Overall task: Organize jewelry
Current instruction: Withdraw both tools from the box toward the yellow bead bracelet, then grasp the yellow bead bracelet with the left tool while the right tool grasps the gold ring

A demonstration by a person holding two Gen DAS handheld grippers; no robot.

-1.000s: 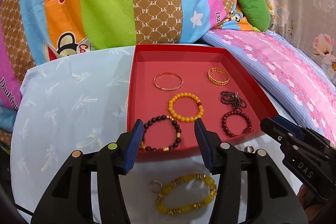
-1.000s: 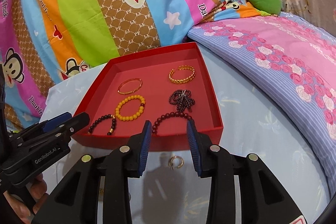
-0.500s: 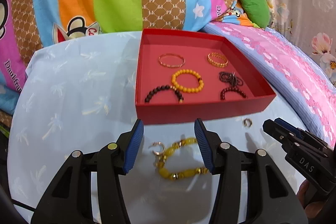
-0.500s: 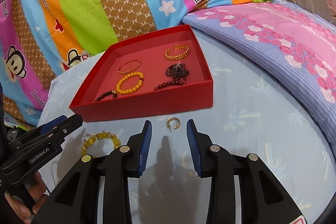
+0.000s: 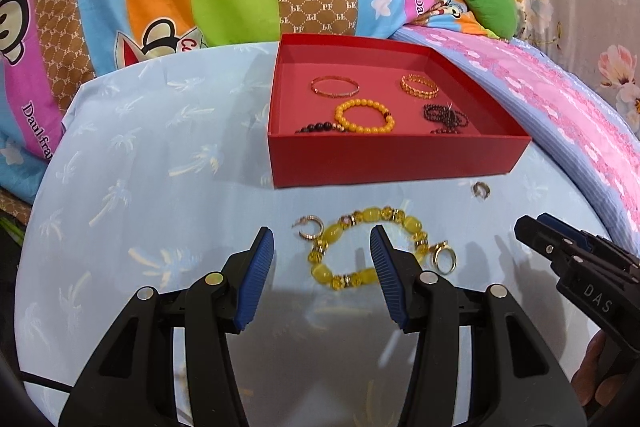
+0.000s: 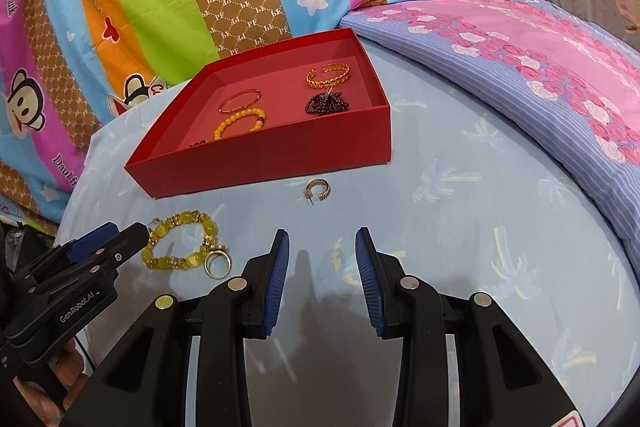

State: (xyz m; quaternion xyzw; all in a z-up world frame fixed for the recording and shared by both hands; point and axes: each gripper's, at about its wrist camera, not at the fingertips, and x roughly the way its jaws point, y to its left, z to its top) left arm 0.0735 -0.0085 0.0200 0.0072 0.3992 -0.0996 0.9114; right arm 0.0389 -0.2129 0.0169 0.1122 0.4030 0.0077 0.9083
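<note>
1. left gripper (image 5: pixel 322 267), bottom centre of the left view: blue pads apart, nothing between them, hovering over a yellow bracelet (image 5: pixel 360 251) on the pale blue cloth (image 5: pixel 140 187).
2. a hoop (image 5: pixel 308 227) touches the bracelet's left; a ring (image 5: pixel 444 259) touches its right.
3. right gripper (image 6: pixel 322 271), bottom centre of the right view: jaws apart, empty; an open ring (image 6: pixel 318 190) lies above them, just below the red box (image 6: pixel 280 155).
4. the box, upper centre, holds gold bangles (image 5: pixel 335 87), an orange bracelet (image 5: pixel 364 117) and dark beads (image 5: pixel 446 115).
</note>
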